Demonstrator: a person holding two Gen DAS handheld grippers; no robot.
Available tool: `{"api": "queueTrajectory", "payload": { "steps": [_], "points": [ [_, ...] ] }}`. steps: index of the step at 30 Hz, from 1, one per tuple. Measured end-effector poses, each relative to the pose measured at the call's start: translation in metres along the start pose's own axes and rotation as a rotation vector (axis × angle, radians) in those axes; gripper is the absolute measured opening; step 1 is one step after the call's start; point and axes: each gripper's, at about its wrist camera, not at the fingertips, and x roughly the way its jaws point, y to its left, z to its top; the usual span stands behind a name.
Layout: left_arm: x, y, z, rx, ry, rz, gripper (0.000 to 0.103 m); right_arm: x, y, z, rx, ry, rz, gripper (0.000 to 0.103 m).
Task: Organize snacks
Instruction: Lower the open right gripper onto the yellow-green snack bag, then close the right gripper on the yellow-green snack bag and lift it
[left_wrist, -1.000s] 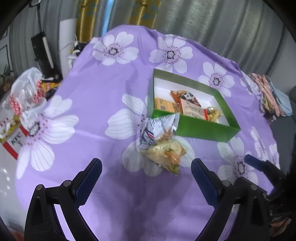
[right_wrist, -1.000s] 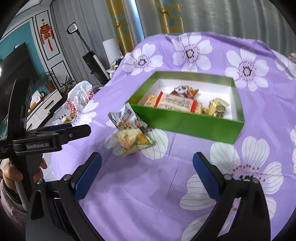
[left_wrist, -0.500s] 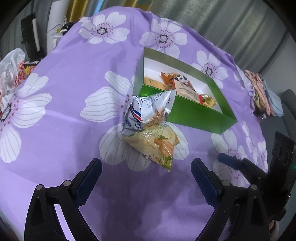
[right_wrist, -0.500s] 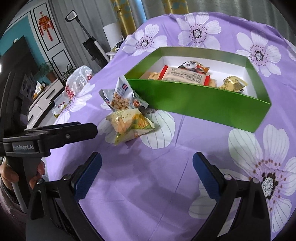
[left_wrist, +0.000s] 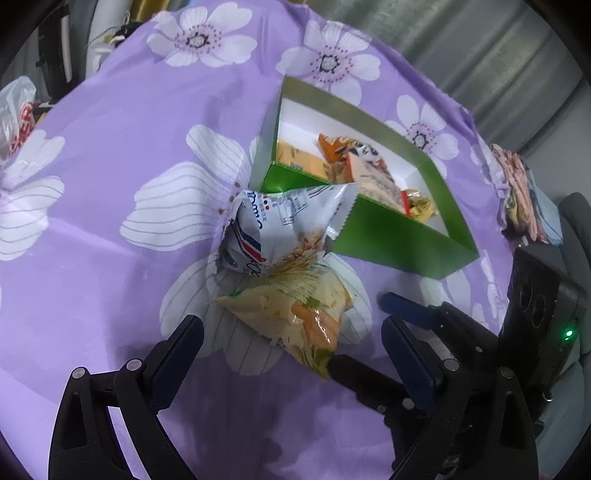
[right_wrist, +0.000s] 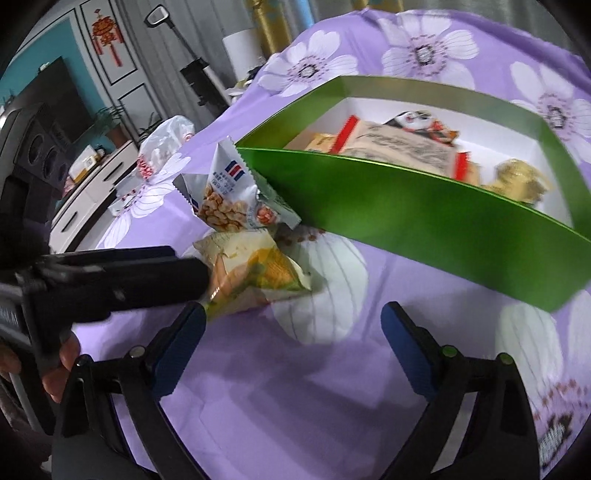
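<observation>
Lying at frame centre, two snack bags (left_wrist: 284, 273) touch a green box (left_wrist: 391, 236). Left gripper (left_wrist: 291, 354) and right gripper (right_wrist: 291, 347) stand open, the right's jaws just narrowing, empty.

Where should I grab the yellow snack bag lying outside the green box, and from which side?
Grip the yellow snack bag across its puffy middle, coming from above on the near side; its far end is tucked under the white peanut bag.

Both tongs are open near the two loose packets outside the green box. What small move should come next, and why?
Probably ease the left tongs down around the yellow packet and close. It lies on the cloth outside the green box, nearest those open tongs, with the white peanut packet propped behind it.
</observation>
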Motion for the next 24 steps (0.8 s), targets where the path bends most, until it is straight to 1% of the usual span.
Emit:
{"api": "queueTrajectory", "payload": {
  "steps": [1, 2, 4, 6, 8, 9, 12, 13, 14, 15, 16, 18, 19, 21, 22, 23, 24],
  "points": [
    [0.003, 0.002, 0.001, -0.010, 0.008, -0.004, 0.097, 0.003, 0.000, 0.002, -0.001, 0.005, 0.026, 0.094],
    [0.005, 0.003, 0.002, -0.019, 0.014, -0.009, 0.097, 0.008, 0.002, 0.004, -0.011, 0.013, 0.053, 0.092],
    [0.007, 0.006, 0.003, -0.034, 0.017, -0.021, 0.097, 0.014, 0.005, 0.007, -0.029, 0.029, 0.073, 0.091],
    [0.008, 0.007, 0.005, -0.036, 0.017, -0.019, 0.096, 0.019, 0.010, 0.010, -0.051, 0.034, 0.104, 0.089],
    [0.009, 0.009, 0.006, -0.037, 0.018, -0.024, 0.091, 0.022, 0.013, 0.014, -0.058, 0.038, 0.136, 0.086],
    [0.008, 0.009, 0.007, -0.036, 0.018, -0.026, 0.091, 0.024, 0.014, 0.016, -0.060, 0.040, 0.148, 0.086],
    [0.009, 0.009, 0.009, -0.036, 0.014, -0.028, 0.089, 0.030, 0.017, 0.019, -0.062, 0.044, 0.151, 0.087],
    [0.010, 0.009, 0.009, -0.037, 0.013, -0.028, 0.085, 0.032, 0.018, 0.020, -0.061, 0.047, 0.152, 0.086],
    [0.011, 0.010, 0.009, -0.036, 0.014, -0.029, 0.073, 0.033, 0.018, 0.020, -0.063, 0.048, 0.151, 0.083],
    [0.012, 0.009, 0.009, -0.035, 0.021, -0.035, 0.070, 0.034, 0.021, 0.019, -0.069, 0.048, 0.144, 0.076],
    [0.013, 0.009, 0.009, -0.036, 0.025, -0.046, 0.069, 0.035, 0.022, 0.019, -0.075, 0.050, 0.132, 0.073],
    [0.014, 0.007, 0.009, -0.021, 0.026, -0.044, 0.067, 0.035, 0.020, 0.018, -0.073, 0.048, 0.115, 0.058],
    [0.015, 0.006, 0.008, -0.018, 0.027, -0.053, 0.065, 0.034, 0.017, 0.018, -0.069, 0.049, 0.120, 0.056],
    [0.017, 0.003, 0.007, -0.008, 0.032, -0.058, 0.059, 0.032, 0.018, 0.015, -0.078, 0.051, 0.129, 0.045],
    [0.017, 0.001, 0.007, 0.000, 0.030, -0.054, 0.057, 0.031, 0.021, 0.013, -0.094, 0.051, 0.123, 0.043],
    [0.017, 0.001, 0.006, 0.002, 0.027, -0.055, 0.054, 0.030, 0.021, 0.013, -0.100, 0.050, 0.119, 0.039],
    [0.015, 0.000, 0.006, 0.005, 0.026, -0.059, 0.053, 0.029, 0.023, 0.012, -0.105, 0.047, 0.116, 0.037]
  ]
}}
